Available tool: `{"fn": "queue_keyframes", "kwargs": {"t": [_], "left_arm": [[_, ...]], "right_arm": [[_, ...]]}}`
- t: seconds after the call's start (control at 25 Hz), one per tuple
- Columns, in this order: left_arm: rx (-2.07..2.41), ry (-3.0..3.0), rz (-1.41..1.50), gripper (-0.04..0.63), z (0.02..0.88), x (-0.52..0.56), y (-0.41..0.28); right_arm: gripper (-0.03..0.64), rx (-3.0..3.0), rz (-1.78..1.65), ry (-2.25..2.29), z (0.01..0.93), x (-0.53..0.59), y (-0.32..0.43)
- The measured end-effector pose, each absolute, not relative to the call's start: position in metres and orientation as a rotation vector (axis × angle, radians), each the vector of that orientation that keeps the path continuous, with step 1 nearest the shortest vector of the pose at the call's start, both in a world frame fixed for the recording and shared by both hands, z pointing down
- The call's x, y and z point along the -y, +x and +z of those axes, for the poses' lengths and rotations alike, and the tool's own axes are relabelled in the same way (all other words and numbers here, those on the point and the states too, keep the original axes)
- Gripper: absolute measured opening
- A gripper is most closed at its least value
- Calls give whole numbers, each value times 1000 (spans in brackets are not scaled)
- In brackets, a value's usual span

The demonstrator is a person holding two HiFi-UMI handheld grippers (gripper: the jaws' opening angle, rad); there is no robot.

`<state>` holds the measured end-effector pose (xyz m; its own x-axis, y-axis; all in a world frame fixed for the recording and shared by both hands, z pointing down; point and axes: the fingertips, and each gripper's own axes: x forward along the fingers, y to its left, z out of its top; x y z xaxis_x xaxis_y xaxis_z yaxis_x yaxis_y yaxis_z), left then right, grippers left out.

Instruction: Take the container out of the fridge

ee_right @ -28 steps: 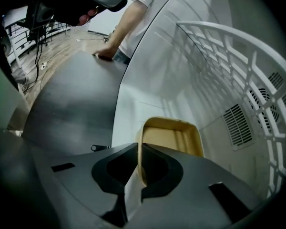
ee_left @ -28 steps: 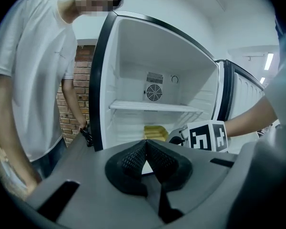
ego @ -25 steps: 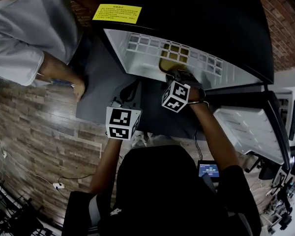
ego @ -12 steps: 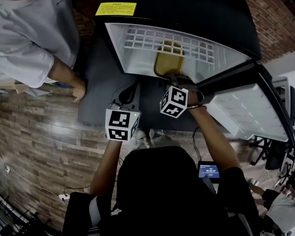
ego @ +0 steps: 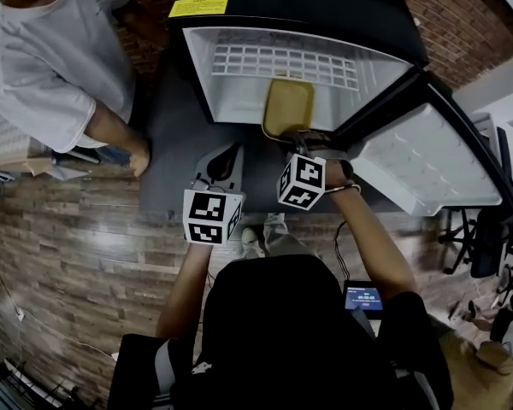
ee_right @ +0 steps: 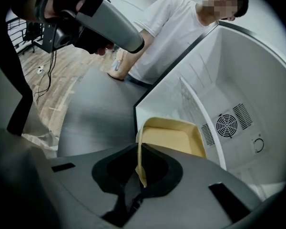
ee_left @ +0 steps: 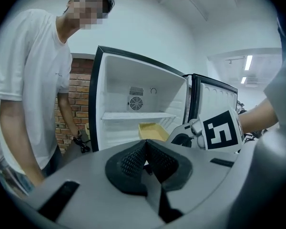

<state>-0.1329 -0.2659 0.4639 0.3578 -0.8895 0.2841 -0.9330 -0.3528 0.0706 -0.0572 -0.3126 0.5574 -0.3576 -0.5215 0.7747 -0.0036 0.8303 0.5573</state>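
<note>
A shallow yellow container (ego: 288,108) pokes out of the open black fridge (ego: 299,62), its near rim pinched by my right gripper (ego: 295,137), which is shut on it. In the right gripper view the container (ee_right: 174,136) stretches away from the jaws of the right gripper (ee_right: 140,170) toward the fridge's white inside (ee_right: 238,89). My left gripper (ego: 221,167) hangs below and left of the fridge opening, shut with nothing in it. From the left gripper view the container (ee_left: 151,130) shows below the fridge shelf (ee_left: 137,115), beyond the left gripper (ee_left: 146,155).
A person in a white T-shirt (ego: 47,58) stands at the fridge's left, one hand (ego: 138,159) on the grey mat (ego: 175,169). The fridge door (ego: 427,165) swings open to the right. Wooden floor (ego: 77,254) lies on the left.
The yellow container has slid out of the fridge toward me, held by my right gripper. The view has tilted, showing more of the fridge's inside. My left gripper has stayed put.
</note>
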Motion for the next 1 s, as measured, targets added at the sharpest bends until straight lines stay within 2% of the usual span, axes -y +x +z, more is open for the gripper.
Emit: {"fn": "queue_keyframes", "kwargs": {"t": [0.4, 1.0], "left_arm": [[1665, 2438, 250, 14, 444, 242, -140], [1629, 2505, 279, 14, 431, 217, -96]], "right_arm": [[54, 1879, -572, 404, 544, 263, -52], [54, 1912, -581, 366, 528, 220, -38]]}}
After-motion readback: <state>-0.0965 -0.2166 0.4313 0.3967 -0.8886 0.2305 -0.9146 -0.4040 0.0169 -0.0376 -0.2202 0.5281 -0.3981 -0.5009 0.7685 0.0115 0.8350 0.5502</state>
